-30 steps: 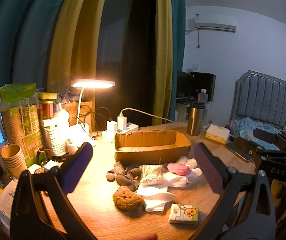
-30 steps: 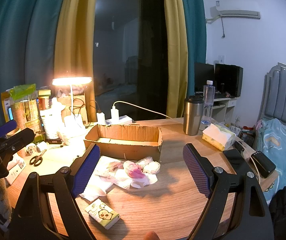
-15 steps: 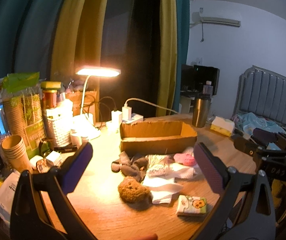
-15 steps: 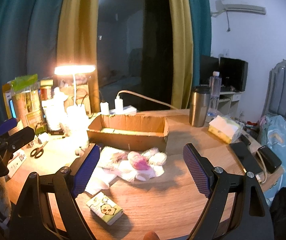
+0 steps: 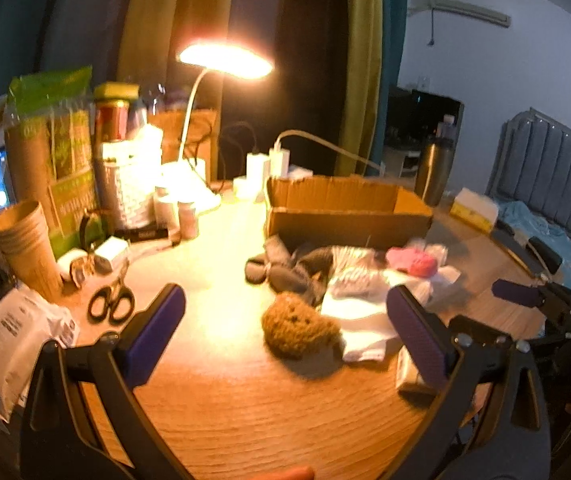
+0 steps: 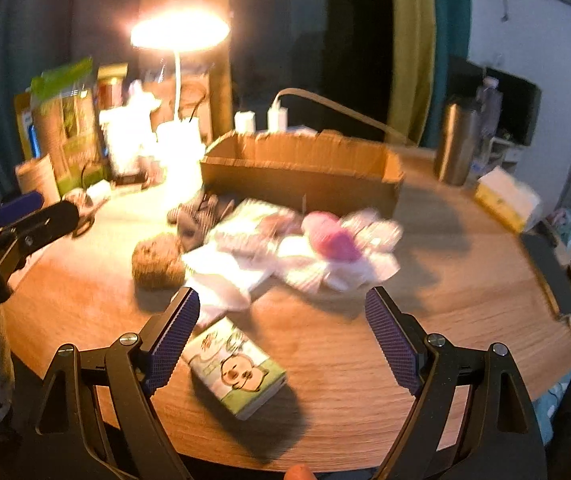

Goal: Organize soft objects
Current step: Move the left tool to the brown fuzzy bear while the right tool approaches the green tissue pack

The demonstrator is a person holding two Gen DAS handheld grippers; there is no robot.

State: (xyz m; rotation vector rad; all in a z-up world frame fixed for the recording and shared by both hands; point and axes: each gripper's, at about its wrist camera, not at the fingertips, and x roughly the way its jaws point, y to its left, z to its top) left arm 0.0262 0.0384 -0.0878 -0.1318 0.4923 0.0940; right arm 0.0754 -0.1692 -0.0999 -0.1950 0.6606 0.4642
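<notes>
Both grippers have dropped closer to the pile since a sec ago.

L wrist: your left gripper [image 5: 285,328] hangs jaws apart, empty, lined up w/ the brown sponge [image 5: 299,330], prob first pick.

R wrist: right gripper [image 6: 281,334] also apart, empty, over the tissue pack [image 6: 237,368]; soft pile [image 6: 297,248] lies just before the cardboard box [image 6: 301,168], still unsorted.

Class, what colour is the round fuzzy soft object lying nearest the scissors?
Brown; the fuzzy ball shows best in the left wrist view.
</notes>
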